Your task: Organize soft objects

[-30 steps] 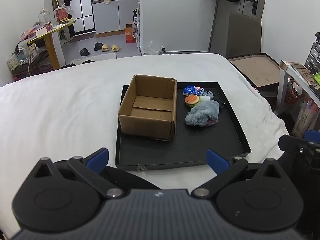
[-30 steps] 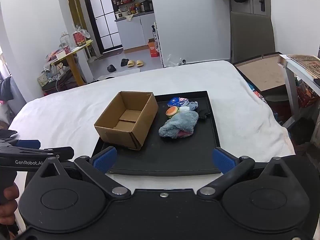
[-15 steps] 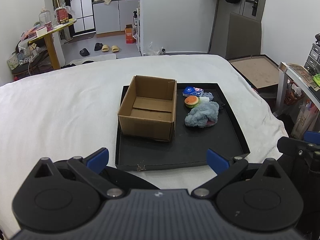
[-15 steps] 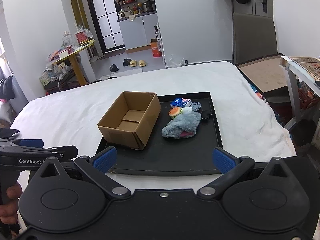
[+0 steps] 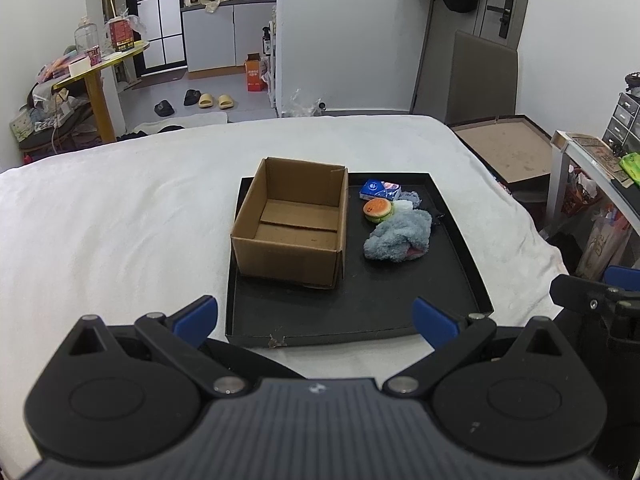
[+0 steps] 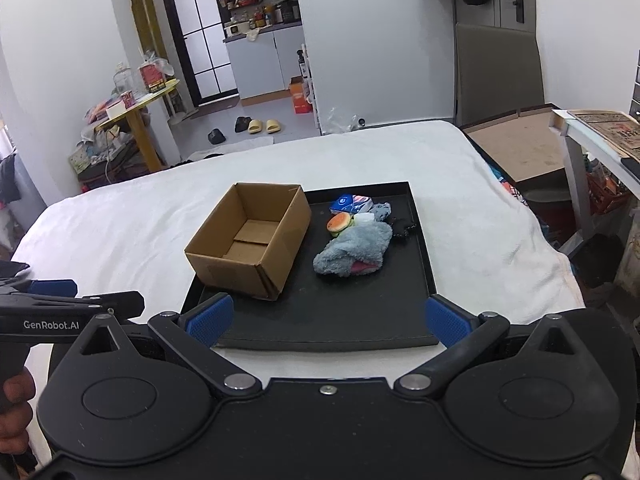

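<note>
Lying fluffy grey cloth [image 6: 354, 250] beside square cardboard box [image 6: 250, 240], black tray [image 6: 424, 272].

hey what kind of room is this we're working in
Most likely a small studio flat: the black tray sits on a white bed, with a kitchenette behind a glass door and slippers on the floor.

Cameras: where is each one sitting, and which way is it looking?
Left wrist: sits on the left gripper, looks forward over the bed at the black tray; its open jaws show, and the right gripper's tip at the right edge.
Right wrist: sits on the right gripper, looks forward at the same tray; its open jaws show, plus the left gripper beside it.
Both share: the cardboard box, the fluffy blue cloth and the burger toy.
</note>
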Demonstrator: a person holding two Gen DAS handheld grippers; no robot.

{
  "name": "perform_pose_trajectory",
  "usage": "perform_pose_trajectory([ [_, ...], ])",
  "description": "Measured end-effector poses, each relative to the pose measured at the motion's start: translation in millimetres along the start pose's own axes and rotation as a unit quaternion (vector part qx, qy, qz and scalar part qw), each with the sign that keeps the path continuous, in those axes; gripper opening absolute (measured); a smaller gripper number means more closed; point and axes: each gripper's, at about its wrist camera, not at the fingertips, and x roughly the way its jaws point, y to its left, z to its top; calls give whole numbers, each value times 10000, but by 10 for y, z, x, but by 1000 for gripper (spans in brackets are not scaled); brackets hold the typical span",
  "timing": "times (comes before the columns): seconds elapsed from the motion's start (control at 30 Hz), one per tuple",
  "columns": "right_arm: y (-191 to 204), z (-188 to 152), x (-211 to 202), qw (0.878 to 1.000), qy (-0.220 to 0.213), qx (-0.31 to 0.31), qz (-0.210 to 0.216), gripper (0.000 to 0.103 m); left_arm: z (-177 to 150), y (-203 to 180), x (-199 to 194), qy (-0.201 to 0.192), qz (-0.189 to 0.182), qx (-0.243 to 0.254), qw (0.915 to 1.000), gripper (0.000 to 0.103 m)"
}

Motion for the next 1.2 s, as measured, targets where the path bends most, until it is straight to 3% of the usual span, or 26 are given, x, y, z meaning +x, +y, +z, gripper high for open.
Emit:
perform_pose_trajectory([
  [1.2, 13, -6, 56, 10000, 65, -22, -34, 103, 24, 1, 40, 70, -52, -19, 10000, 103],
])
